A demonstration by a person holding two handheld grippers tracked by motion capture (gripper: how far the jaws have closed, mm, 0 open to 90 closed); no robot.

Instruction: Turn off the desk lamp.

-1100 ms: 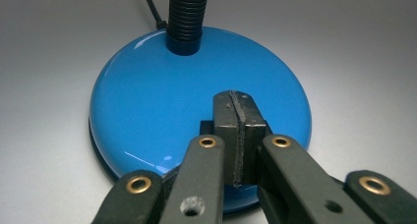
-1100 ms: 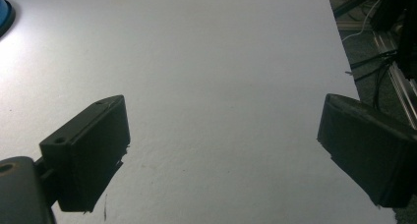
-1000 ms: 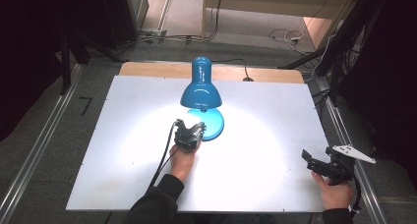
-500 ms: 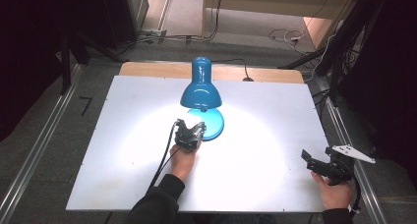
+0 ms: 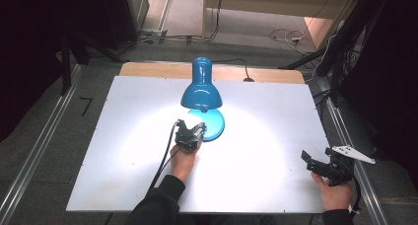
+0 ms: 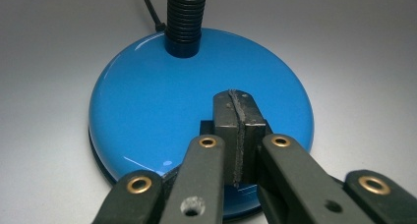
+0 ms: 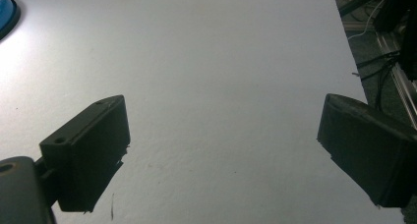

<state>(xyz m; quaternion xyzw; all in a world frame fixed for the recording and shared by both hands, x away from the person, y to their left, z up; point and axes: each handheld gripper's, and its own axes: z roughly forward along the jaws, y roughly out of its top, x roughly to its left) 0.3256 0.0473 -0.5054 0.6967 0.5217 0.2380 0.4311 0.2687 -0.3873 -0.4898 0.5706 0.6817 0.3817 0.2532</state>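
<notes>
Lamp: standing lit mid-desk; light already shining
Left hand-held gripper: clenched, tips pressing its blue base
Right hand-held gripper: released, idling at the near right edge
Remaining: withdrawing, I judge

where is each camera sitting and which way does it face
High view: above the near edge, looking forward and down on the table; forearms, left gripper, right gripper.
Left gripper view: rides the left gripper; shut jaws over the lamp base.
Right gripper view: open right gripper over bare table.
All share the lamp base.
</notes>
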